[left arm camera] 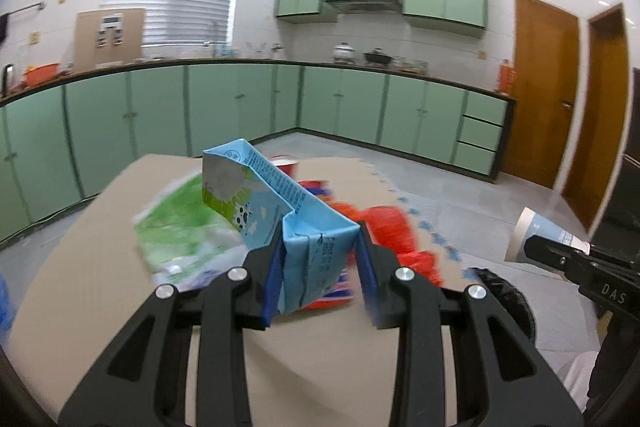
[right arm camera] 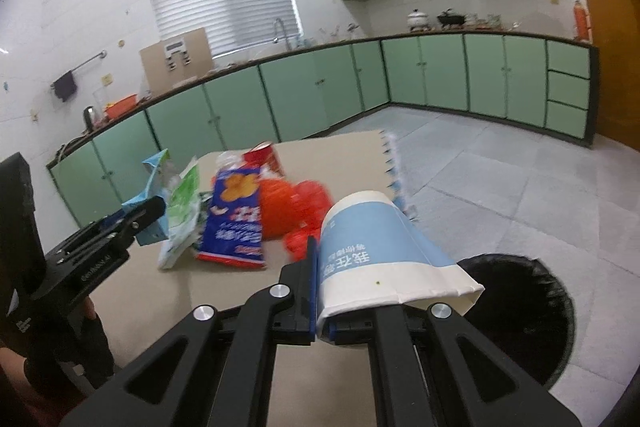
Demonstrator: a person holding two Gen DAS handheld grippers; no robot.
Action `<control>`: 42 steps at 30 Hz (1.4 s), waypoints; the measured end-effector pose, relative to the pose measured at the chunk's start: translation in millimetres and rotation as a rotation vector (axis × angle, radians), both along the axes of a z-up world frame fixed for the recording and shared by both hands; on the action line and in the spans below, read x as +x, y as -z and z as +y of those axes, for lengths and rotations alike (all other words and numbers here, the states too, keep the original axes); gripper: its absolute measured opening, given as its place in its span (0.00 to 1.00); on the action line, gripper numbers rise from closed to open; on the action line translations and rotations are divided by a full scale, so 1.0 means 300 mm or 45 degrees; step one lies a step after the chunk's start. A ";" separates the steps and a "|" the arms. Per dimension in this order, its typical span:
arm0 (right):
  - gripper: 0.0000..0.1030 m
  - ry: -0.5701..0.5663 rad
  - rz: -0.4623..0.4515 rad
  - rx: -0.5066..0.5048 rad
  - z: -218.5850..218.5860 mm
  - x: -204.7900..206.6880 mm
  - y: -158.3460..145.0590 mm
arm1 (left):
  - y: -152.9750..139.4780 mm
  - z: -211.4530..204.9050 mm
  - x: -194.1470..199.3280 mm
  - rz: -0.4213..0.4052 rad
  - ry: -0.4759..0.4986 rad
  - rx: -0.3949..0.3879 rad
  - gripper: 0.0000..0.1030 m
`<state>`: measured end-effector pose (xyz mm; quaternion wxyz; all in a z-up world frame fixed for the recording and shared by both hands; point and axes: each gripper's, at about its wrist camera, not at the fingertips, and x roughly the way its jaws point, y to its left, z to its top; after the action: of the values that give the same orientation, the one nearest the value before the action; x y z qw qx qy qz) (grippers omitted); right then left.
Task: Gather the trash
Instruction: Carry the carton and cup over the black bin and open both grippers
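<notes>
The left gripper [left arm camera: 320, 239] is closed on a light blue milk carton [left arm camera: 272, 195], its blue pads pressing the carton's two side walls near the folded end. The carton is lifted above the cardboard-topped table [left arm camera: 100, 247] and tilts away toward 11 o'clock in the left wrist view.

The right gripper [right arm camera: 344, 267] clamps a blue-and-white paper cup [right arm camera: 380, 247] by its crushed rim; the cup lies on its side, base pointing away at 12 o'clock. In the left wrist view the same cup [left arm camera: 540, 235] appears at 3 o'clock, held off the table's edge.

Remaining items on the table (several are motion-blurred):
- Green-and-white plastic bag [left arm camera: 180, 231], at 9 o'clock from the carton, lying flat.
- Blue snack bag [right arm camera: 236, 219], at 11 o'clock from the right gripper, printed side up.
- Orange-red plastic bag [right arm camera: 288, 211], touching the snack bag's right edge.
- Red cup [right arm camera: 264, 155] at the far side of the pile, behind the snack bag.

A bin lined with a black bag [right arm camera: 520, 311] stands on the floor at 3 o'clock from the right gripper, mouth open upward, just beside the table and below the cup's crushed rim.

Green cabinets [left arm camera: 240, 107] line the far walls.
</notes>
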<state>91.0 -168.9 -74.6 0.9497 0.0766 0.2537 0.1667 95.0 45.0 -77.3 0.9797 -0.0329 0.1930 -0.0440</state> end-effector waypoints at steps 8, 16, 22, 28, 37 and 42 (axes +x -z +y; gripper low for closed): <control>0.04 0.160 0.047 -0.011 -0.225 0.054 0.025 | -0.002 -0.285 0.125 -0.006 0.266 -0.018 0.30; 0.04 0.304 0.166 -0.037 -0.431 0.167 0.127 | 0.057 -0.549 0.260 0.054 0.441 -0.031 0.30; 0.07 0.346 0.195 -0.020 -0.521 0.213 0.158 | 0.104 -0.676 0.333 0.098 0.517 -0.030 0.31; 0.23 0.378 0.249 0.011 -0.602 0.264 0.215 | 0.142 -0.737 0.392 0.147 0.564 -0.015 0.40; 0.48 0.358 0.379 0.002 -0.619 0.332 0.280 | 0.146 -0.700 0.450 0.188 0.503 -0.038 0.44; 0.48 0.349 0.491 -0.043 -0.598 0.361 0.312 | 0.134 -0.661 0.436 0.183 0.470 -0.051 0.45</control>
<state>199.2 -348.4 -168.1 0.8985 0.1248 0.4206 0.0142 225.9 -153.2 -117.5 0.9378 -0.0195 0.2644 -0.2242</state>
